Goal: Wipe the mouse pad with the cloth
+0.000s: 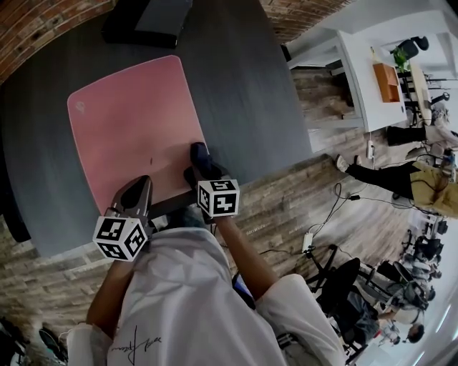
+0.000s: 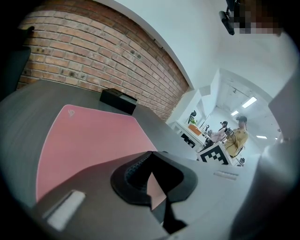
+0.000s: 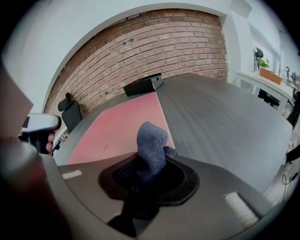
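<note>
As the cloth (image 1: 200,151) is gripped but sits only at the near right corner of the pink mouse pad (image 1: 136,118), the wipe is judged barely begun or in mid-stroke. No view shows which parts are already clean. Nearest the person, the left gripper (image 1: 141,183) hovers at the pad's 7 o'clock, jaws together and empty, with a sliver of pink showing behind them. The right gripper (image 1: 195,171), at 5 o'clock, has its jaws clamped on the dark blue knitted cloth, whose free end pokes forward over the pad's right edge. Contact with the pad cannot be confirmed. A small dark speck (image 1: 152,160) lies near the cloth, at its 9 o'clock. Beyond, the rest of the pad stretches across the dark grey table (image 1: 250,93) toward a black box (image 1: 147,21) at 12 o'clock.
</note>
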`<state>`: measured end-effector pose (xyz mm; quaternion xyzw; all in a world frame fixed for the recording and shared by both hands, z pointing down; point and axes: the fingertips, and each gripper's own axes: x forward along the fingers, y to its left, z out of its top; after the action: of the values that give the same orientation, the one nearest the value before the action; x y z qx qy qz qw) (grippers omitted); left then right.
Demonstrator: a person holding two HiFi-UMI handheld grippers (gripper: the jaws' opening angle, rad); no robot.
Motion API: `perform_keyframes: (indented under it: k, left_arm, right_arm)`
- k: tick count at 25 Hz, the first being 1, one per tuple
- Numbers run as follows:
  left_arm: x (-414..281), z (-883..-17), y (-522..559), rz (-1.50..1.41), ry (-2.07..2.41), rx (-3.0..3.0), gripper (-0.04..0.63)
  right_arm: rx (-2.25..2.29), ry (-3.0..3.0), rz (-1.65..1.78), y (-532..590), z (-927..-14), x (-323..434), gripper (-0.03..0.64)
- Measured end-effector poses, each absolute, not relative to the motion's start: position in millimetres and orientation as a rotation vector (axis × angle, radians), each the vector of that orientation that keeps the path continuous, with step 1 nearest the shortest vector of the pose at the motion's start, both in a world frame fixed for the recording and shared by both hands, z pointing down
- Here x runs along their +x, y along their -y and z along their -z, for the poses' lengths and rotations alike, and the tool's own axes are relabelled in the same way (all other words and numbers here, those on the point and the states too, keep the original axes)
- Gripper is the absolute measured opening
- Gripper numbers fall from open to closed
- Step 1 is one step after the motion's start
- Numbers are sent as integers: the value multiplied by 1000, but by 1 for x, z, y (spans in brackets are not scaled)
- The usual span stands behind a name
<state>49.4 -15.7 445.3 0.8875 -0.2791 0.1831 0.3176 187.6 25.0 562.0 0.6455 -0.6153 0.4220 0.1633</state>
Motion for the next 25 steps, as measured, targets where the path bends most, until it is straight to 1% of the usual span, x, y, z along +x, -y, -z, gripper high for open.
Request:
perform_keyframes:
  k: [14, 25]
  left_arm:
    - [47, -445, 10, -480, 771, 2321, 15]
    - [28, -455, 9, -472, 830, 2277, 15]
  right_arm:
    - [1838, 1786, -1225, -25, -559, 182, 103]
    - [1800, 1819, -1218, -18, -561, 167, 103]
